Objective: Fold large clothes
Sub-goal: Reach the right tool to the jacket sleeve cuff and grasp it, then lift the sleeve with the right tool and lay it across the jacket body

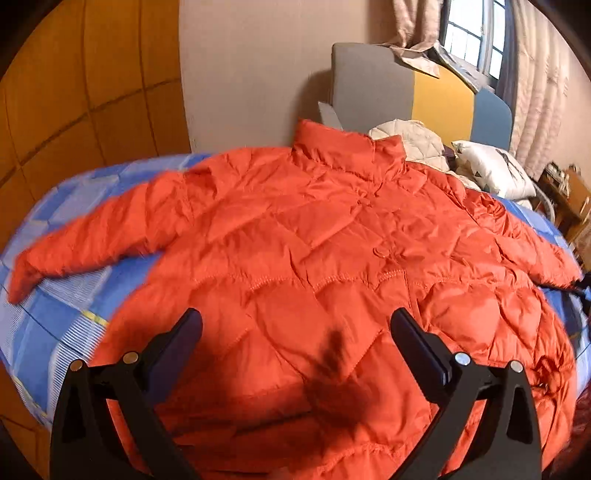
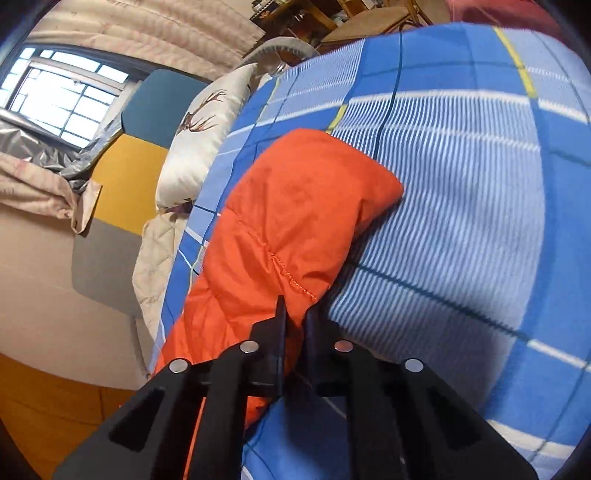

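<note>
An orange quilted puffer jacket [image 1: 332,258] lies spread flat on the bed, collar toward the headboard and both sleeves stretched out to the sides. My left gripper [image 1: 295,325] hovers over the jacket's lower front with its jaws wide apart and nothing between them. In the right wrist view the jacket's sleeve [image 2: 295,221] lies on the blue checked bedsheet [image 2: 461,203]. My right gripper [image 2: 295,314] is shut on the sleeve's fabric near a stitched seam, with the cuff end pointing away from me.
A grey, yellow and blue headboard [image 1: 424,96] stands at the far end with a deer-print pillow [image 2: 207,129] and a cream quilt [image 1: 413,144] beside it. A wooden wardrobe [image 1: 74,92] is at the left. A window [image 1: 472,33] with curtains and wooden furniture [image 1: 569,199] are at the right.
</note>
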`<action>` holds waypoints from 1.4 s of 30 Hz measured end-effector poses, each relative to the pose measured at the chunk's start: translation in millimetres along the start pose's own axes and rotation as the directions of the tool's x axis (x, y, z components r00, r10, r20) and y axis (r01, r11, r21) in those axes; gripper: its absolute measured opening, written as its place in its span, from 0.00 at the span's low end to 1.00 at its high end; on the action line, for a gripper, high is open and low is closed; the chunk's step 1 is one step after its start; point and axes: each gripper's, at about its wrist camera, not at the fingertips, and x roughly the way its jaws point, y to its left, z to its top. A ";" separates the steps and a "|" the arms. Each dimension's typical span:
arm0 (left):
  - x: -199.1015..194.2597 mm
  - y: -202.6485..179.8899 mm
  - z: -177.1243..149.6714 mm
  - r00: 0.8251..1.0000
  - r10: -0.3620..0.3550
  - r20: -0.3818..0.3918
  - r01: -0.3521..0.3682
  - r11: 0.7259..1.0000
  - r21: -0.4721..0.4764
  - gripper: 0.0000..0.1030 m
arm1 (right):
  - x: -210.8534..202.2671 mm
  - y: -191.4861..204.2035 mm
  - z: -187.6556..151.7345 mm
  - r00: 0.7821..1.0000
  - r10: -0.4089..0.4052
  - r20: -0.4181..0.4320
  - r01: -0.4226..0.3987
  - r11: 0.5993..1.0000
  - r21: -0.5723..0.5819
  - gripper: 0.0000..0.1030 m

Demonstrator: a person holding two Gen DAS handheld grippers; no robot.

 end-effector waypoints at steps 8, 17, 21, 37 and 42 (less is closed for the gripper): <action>15.6 -9.0 -1.5 0.999 0.003 -0.045 0.001 0.996 0.085 0.98 | -0.9 -6.2 1.9 1.000 -0.012 -0.010 0.012 1.000 -0.013 0.06; 29.5 -6.0 1.2 0.998 -0.029 -0.058 0.033 0.997 0.064 0.98 | 0.7 -0.3 10.8 1.000 0.003 0.013 -0.003 0.999 0.033 0.21; 37.4 -1.0 -0.4 0.996 -0.053 -0.077 0.056 0.998 0.029 0.98 | -11.1 34.1 6.5 0.999 -0.001 0.052 0.007 0.993 -0.116 0.09; 45.1 -1.7 21.8 0.982 -0.159 -0.102 0.158 0.987 -0.012 0.98 | -20.3 223.8 -134.5 0.975 0.157 -0.155 -0.219 0.747 -0.627 0.07; 50.0 -0.5 33.7 0.981 -0.163 -0.103 0.161 0.987 -0.026 0.98 | 0.6 268.2 -222.0 0.952 0.125 -0.280 -0.293 0.642 -0.708 0.07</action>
